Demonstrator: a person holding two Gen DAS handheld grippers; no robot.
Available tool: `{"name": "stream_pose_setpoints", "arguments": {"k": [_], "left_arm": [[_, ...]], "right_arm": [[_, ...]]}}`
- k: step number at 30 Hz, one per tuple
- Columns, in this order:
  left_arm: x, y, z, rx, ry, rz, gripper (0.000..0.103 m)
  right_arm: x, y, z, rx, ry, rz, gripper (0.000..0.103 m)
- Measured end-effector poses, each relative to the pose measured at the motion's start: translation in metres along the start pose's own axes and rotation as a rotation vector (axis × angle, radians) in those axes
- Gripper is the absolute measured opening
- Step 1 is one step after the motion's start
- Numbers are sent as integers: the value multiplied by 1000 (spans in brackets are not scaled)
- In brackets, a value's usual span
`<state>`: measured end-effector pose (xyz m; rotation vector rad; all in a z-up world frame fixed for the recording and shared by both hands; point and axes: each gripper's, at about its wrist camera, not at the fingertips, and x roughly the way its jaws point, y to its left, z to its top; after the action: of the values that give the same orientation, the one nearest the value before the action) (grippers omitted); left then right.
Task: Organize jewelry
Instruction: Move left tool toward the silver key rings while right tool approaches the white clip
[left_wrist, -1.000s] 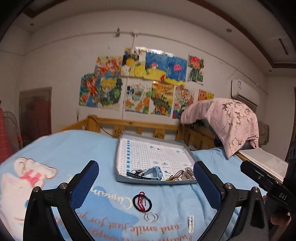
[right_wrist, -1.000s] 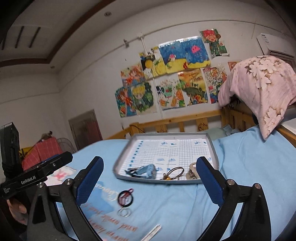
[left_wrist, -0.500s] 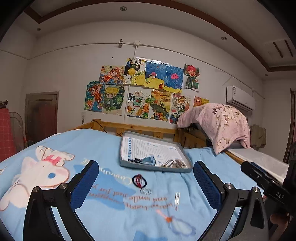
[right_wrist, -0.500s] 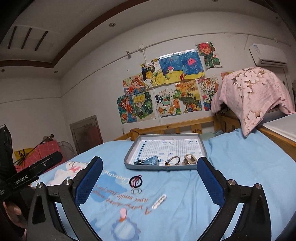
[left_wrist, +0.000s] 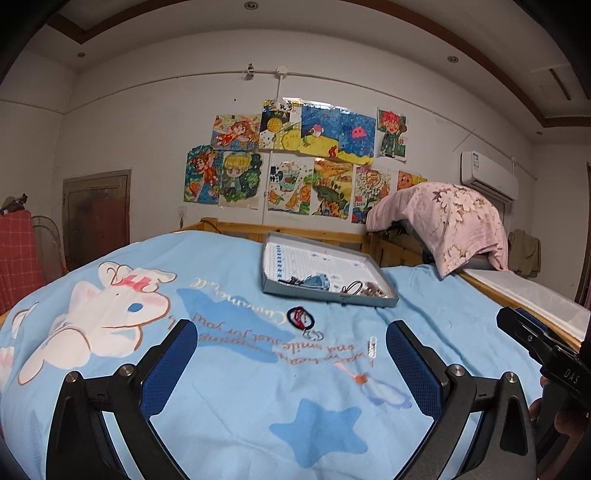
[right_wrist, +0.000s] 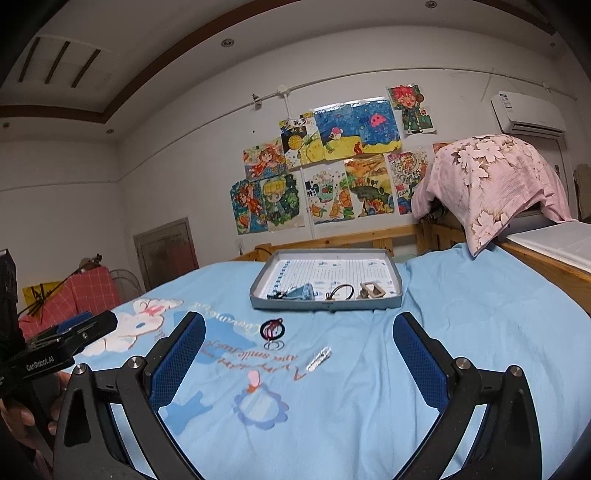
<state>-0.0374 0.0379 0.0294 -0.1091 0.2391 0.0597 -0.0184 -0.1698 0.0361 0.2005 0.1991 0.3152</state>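
Both claws spread wide, holding nothing.
Left claw (left_wrist: 291, 354) and right claw (right_wrist: 299, 347) hover above the bed (left_wrist: 229, 398); hair ties (left_wrist: 301, 318), rings (left_wrist: 313, 335) and clip (left_wrist: 372, 347) lie ahead, tray (right_wrist: 325, 305) beyond.

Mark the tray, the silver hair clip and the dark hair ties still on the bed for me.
tray (right_wrist: 325, 304): right wrist view, on its near front wall.
silver hair clip (right_wrist: 318, 359): right wrist view, on the clip's middle.
dark hair ties (left_wrist: 301, 318): left wrist view, on the looped bands.
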Motion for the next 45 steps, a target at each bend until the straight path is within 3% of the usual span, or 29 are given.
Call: {"name": "stream_pose_setpoints", "arguments": {"k": [9,21,35,45], "left_arm": [[15,6,1,0,37,-1,103],[60,6,19,-3,28,-1,103],[132,7,37,-7,63,-4,103],[197,5,24,-17,121,4,103]], "right_arm": [[10,4,-11,5,49,-2,100],[55,-1,3,18,49,-27,100],[127,-21,16,58,76,-67,100],[178,-37,4,73,128,-69,100]]}}
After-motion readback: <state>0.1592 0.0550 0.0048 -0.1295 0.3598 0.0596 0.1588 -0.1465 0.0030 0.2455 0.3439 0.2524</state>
